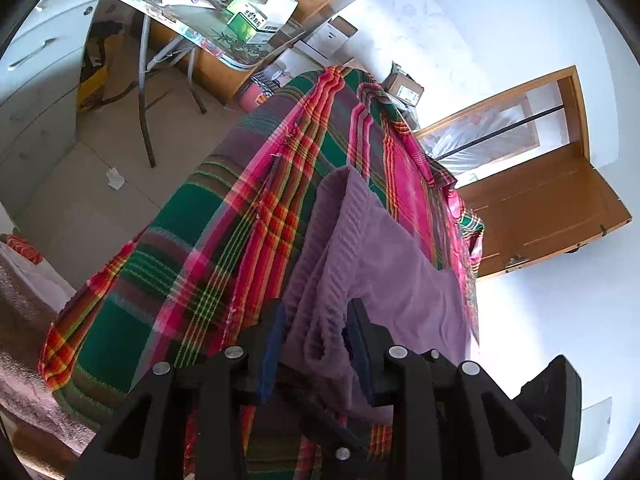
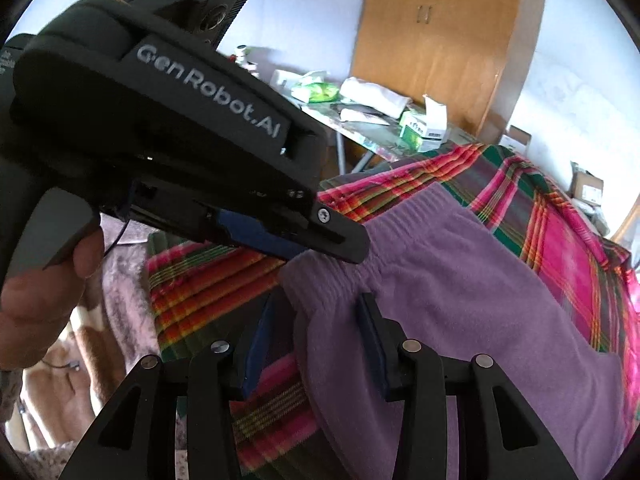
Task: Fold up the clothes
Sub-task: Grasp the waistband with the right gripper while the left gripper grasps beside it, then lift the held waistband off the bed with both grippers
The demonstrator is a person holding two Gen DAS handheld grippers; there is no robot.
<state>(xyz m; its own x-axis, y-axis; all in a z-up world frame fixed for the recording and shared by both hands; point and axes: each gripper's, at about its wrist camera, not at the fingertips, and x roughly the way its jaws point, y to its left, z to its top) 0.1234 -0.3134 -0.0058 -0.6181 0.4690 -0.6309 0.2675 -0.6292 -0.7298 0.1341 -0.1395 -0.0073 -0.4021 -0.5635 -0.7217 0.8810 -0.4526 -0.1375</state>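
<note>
The left gripper (image 1: 316, 332) is filling the bottom of its own view, its blue-padded fingers (image 1: 274, 344) standing partly apart with the ribbed waistband of a purple fleece garment (image 1: 384, 256) bunched between them; whether the pads are actually pressing the cloth, I cannot tell. Seen from the right wrist, that same gripper (image 2: 340, 246) is reaching in from the left, its tip resting on the elastic waistband (image 2: 360, 268), and a person's hand (image 2: 44, 280) is wrapping its handle. The right gripper (image 2: 316, 332) is sitting with its jaws wide apart, the left finger over the bedding and the right finger (image 2: 370, 332) lying on the purple cloth, nothing clamped. The garment is lying spread on a plaid blanket (image 1: 192, 248) of green, pink and red that is covering a bed. Beyond the bed, a folding table (image 1: 188, 24) is carrying a green and white box (image 1: 248, 26) and other clutter. A wooden wardrobe (image 2: 444, 40) is standing against the white wall, and a wooden door (image 1: 552, 216) is showing on the right of the left wrist view.
</note>
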